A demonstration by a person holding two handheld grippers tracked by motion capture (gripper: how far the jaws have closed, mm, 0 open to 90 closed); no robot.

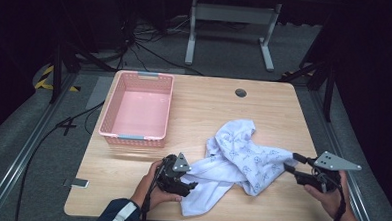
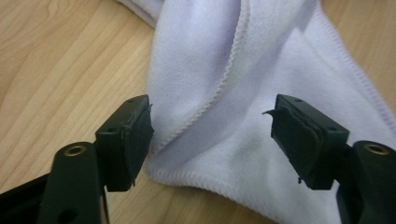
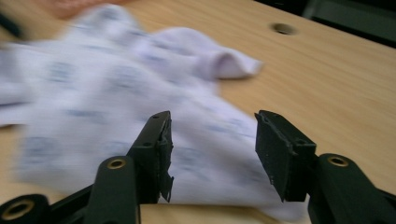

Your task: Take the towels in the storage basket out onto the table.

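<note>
the left gripper (image 2: 212, 135) has its jaws spread over a hemmed fold of the white cloth (image 2: 261, 84) at the near left, pads not yet pressing, and the right gripper (image 3: 212, 156) at the near right has its jaws apart too, aimed at the cloth's right edge. this looks like the step of taking hold of the cloth, crumpled at the table's (image 1: 264, 101) near middle. next, each should pinch its edge before any lift toward the pink basket (image 1: 115, 107) at the far left.
</note>
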